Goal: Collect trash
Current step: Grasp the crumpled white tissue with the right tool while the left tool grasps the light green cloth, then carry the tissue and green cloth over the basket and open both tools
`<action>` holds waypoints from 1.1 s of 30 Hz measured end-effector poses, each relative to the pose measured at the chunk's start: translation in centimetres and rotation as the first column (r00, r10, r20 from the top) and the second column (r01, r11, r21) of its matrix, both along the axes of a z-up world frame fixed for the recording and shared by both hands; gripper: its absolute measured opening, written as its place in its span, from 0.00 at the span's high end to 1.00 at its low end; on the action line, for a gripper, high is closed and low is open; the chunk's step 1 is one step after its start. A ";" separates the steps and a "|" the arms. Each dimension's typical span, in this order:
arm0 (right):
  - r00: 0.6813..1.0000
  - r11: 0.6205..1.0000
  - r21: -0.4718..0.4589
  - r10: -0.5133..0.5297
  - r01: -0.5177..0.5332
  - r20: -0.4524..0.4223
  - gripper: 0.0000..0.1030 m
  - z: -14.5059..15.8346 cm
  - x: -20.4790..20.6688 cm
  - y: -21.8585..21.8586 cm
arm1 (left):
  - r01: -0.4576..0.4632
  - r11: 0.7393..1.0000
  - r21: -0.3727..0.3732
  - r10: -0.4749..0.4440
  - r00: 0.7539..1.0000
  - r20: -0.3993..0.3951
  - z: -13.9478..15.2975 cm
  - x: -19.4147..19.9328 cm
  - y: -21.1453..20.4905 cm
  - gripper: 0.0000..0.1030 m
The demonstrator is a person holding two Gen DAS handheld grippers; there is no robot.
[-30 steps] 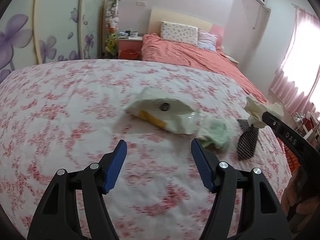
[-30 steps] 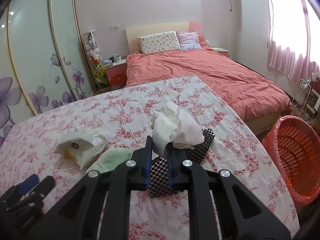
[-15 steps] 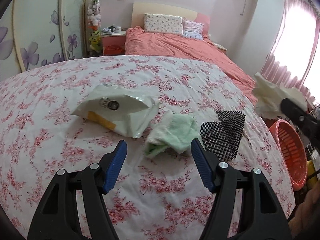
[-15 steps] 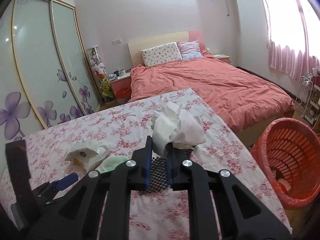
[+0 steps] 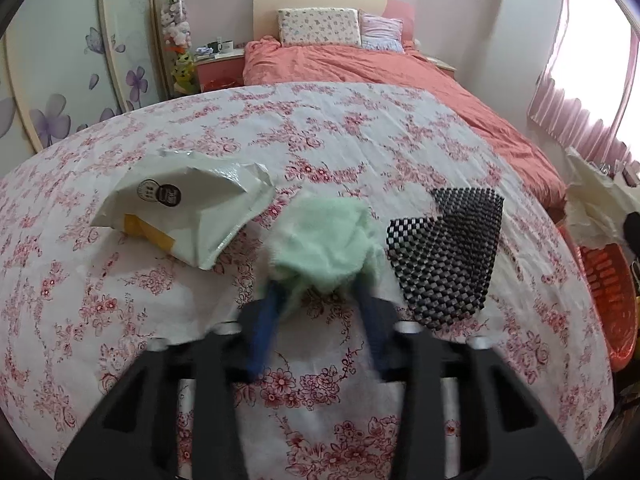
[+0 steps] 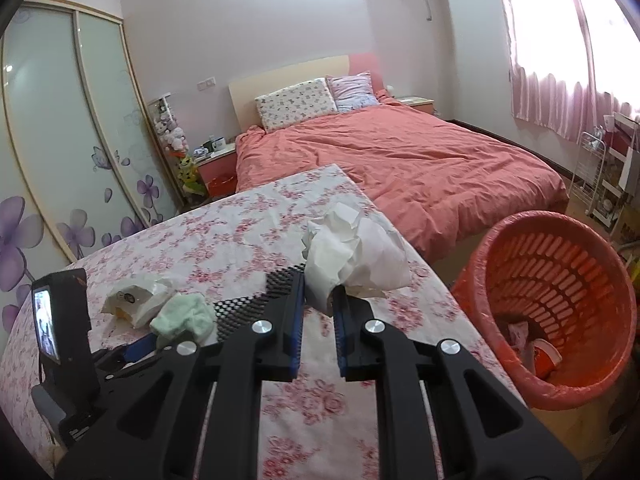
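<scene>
My left gripper [image 5: 318, 296] has its blue fingers on either side of a crumpled pale green cloth [image 5: 324, 236] on the flowered table; the jaws are blurred and much narrower than before, closing on it. My right gripper [image 6: 320, 300] is shut on a crumpled white paper wad [image 6: 354, 254] and holds it above the table's right edge. The orange trash basket [image 6: 560, 280] stands on the floor to its right, with some trash inside. A white torn package [image 5: 184, 204] and a black mesh mat [image 5: 448, 256] lie beside the green cloth.
The table's flowered cloth [image 5: 120, 320] covers the whole surface. A bed with a coral cover [image 6: 400, 168] stands behind. Sliding wardrobe doors [image 6: 60, 140] are at the left. A wire rack [image 6: 600, 176] stands by the window at the right.
My left gripper has moved forward onto the green cloth and its jaws have narrowed around it. My right gripper has carried the paper wad rightward, nearer the orange basket.
</scene>
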State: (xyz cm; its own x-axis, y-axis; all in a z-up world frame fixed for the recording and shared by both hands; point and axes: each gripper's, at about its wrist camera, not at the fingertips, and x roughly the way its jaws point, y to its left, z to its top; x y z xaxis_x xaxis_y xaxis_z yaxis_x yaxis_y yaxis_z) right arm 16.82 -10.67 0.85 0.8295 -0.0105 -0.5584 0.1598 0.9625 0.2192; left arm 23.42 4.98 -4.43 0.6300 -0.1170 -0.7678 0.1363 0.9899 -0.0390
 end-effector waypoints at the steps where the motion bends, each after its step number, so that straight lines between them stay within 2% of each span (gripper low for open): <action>1: 1.000 1.000 0.001 -0.003 0.003 -0.001 0.87 0.0 -0.2 -0.2 | 0.001 1.000 -0.002 -0.001 1.000 0.004 0.0 -0.1 0.0 0.85; 2: 1.000 1.000 0.002 -0.006 0.006 -0.001 0.87 -0.1 -0.4 -0.4 | 0.009 1.000 -0.023 -0.009 1.000 -0.001 0.1 -0.1 0.1 0.90; 4: 1.000 1.000 0.003 -0.014 0.014 -0.002 0.87 -0.1 -0.9 -1.0 | 0.003 0.999 -0.053 -0.003 1.000 0.004 0.4 -0.4 0.5 0.92; 14: 0.998 0.999 0.012 -0.052 0.052 0.017 0.87 0.3 -3.8 -3.8 | 0.041 0.993 -0.110 -0.031 0.995 0.091 4.2 -3.4 0.0 0.92; 23: 0.993 0.993 0.013 -0.116 0.115 0.029 0.87 0.4 -7.2 -7.1 | 0.138 0.985 -0.103 -0.122 0.981 0.148 6.5 -6.4 -4.7 0.92; 33: 0.980 0.981 0.024 -0.195 0.194 0.034 0.87 0.0 -10.4 -11.0 | 0.258 0.959 -0.115 -0.238 0.957 0.167 7.4 -8.9 -10.0 0.92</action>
State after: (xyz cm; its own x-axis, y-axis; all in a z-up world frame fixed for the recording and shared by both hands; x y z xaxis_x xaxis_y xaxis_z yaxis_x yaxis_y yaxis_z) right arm 6.37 -21.64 0.82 0.8322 -0.1623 -0.5303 0.3353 0.9089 0.2480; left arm 14.56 -5.06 2.95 0.6745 -0.3797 -0.6331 0.3913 0.9111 -0.1295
